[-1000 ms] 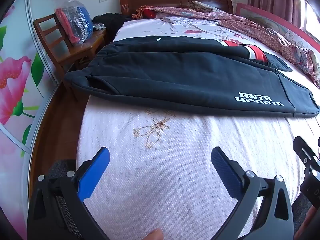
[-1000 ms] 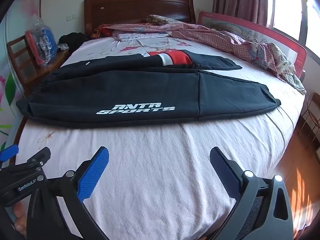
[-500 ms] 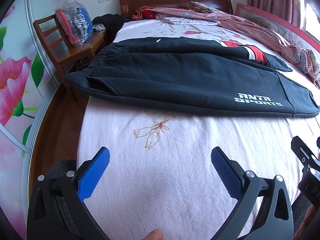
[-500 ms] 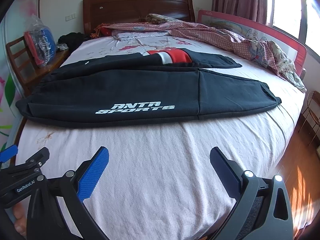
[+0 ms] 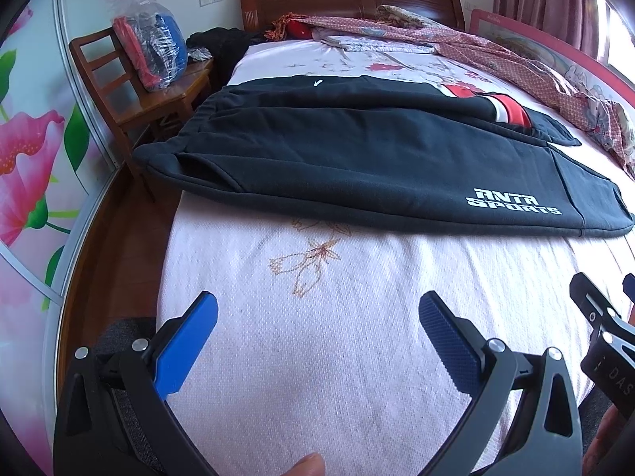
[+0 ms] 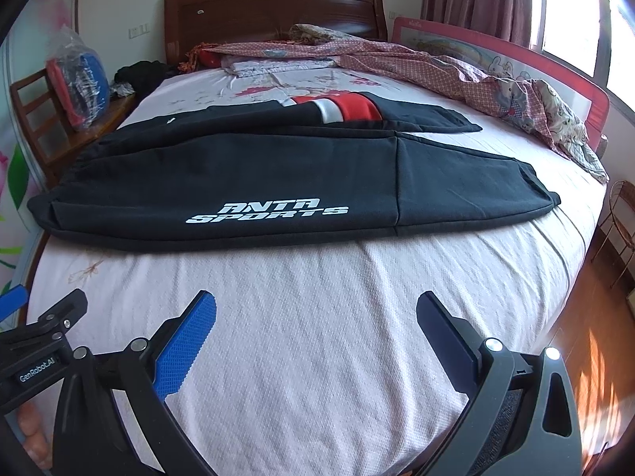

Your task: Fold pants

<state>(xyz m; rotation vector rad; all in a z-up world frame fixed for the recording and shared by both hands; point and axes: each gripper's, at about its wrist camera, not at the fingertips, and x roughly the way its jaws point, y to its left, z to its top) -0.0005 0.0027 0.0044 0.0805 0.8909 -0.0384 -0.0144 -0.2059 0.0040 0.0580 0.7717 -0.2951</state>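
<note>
Black pants (image 5: 357,158) with white "ANTA SPORTS" lettering lie flat across the pink bed, waistband at the left, cuffs at the right; they also show in the right wrist view (image 6: 278,182). A red and white band shows on the far leg. My left gripper (image 5: 317,329) is open and empty above the bare sheet, short of the pants' near edge. My right gripper (image 6: 315,325) is open and empty, also over the sheet in front of the pants. Each gripper's body shows at the edge of the other's view.
The bed sheet (image 5: 337,357) has a flower print. A wooden chair (image 5: 119,91) with a plastic bag of clothes stands left of the bed. A crumpled checked quilt (image 6: 456,71) lies along the right side, near a red bed rail (image 6: 555,79). The headboard (image 6: 274,12) is at the far end.
Both grippers stay open and nearly still; the views have shifted only slightly, with the pants a touch nearer.
</note>
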